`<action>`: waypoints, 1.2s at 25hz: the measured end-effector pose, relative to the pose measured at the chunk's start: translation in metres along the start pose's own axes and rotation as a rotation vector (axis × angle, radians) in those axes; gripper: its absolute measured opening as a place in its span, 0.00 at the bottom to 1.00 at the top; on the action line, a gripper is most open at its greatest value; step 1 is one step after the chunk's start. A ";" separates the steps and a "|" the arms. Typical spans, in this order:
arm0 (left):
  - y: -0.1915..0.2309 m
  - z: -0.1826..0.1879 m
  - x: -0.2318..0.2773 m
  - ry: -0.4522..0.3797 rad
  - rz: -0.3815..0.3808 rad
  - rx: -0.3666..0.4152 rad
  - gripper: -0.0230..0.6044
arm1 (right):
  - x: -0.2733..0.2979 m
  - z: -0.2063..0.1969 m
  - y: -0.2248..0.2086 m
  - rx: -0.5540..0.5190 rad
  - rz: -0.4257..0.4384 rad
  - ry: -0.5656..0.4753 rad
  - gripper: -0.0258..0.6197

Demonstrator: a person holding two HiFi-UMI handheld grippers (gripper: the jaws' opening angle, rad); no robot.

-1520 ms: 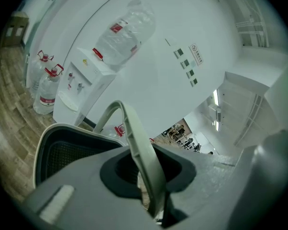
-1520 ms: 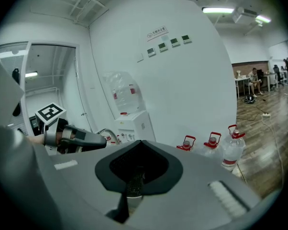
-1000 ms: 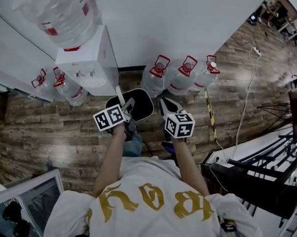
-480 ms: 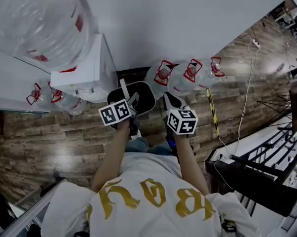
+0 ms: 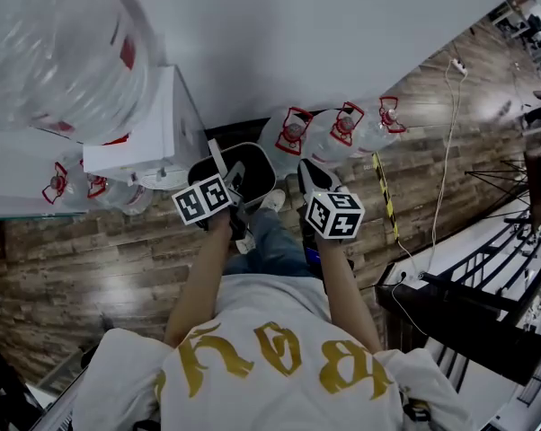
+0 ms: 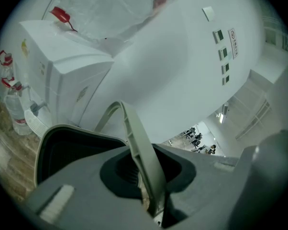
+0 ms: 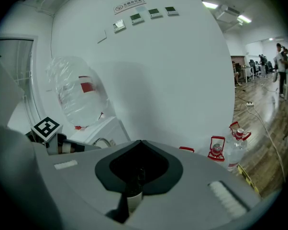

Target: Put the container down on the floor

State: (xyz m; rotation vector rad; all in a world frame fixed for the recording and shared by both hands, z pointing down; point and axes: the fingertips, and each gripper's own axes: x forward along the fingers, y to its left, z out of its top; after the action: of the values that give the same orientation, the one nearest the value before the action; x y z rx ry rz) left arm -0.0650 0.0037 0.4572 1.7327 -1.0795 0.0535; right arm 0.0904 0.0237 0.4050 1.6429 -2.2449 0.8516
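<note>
Change since one second ago is mostly on the left side: the water dispenser (image 5: 140,137) and the big bottle (image 5: 64,52) on top of it fill more of the head view now. A shoe (image 5: 272,202) with a jeans leg has also appeared below the hands. I judge that the person has stepped closer to the wall. The container (image 5: 257,164), a black bin with a pale bail handle (image 6: 137,143), has kept its place in front of the left tongs (image 5: 235,187) during this. So it seems to be carried along and not yet put on the floor (image 5: 118,250).

The left tongs are closed on the handle. In the left gripper view the pale arc passes between the two jaws, and the dark mouth of the container hangs below them, to the left. The container is just beside the foot of the dispenser, over the wooden floor; whether its bottom touches the floor, I cannot tell. To the right, the right tongs (image 5: 311,180) have their jaws pressed together with nothing between them, near the right rim of the container. Further right, spare water bottles (image 5: 342,128) stand along the wall.
</note>
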 end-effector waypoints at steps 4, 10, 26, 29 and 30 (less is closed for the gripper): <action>0.007 0.006 0.004 -0.003 0.007 -0.013 0.13 | 0.011 -0.002 0.001 0.001 0.012 0.012 0.08; 0.013 0.019 0.011 -0.008 0.016 0.003 0.13 | 0.032 -0.007 -0.002 0.008 0.004 0.049 0.08; 0.044 0.009 0.042 0.034 0.059 -0.030 0.13 | 0.072 -0.023 -0.012 0.001 0.028 0.128 0.08; 0.051 0.004 0.049 0.047 0.075 -0.026 0.12 | 0.079 -0.030 -0.016 -0.003 0.034 0.154 0.08; 0.053 0.002 0.052 0.053 0.081 -0.023 0.12 | 0.082 -0.032 -0.017 -0.004 0.036 0.163 0.08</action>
State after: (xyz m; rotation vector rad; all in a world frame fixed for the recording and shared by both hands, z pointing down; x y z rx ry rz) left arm -0.0711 -0.0331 0.5217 1.6576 -1.1066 0.1360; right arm 0.0735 -0.0264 0.4771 1.4776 -2.1690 0.9531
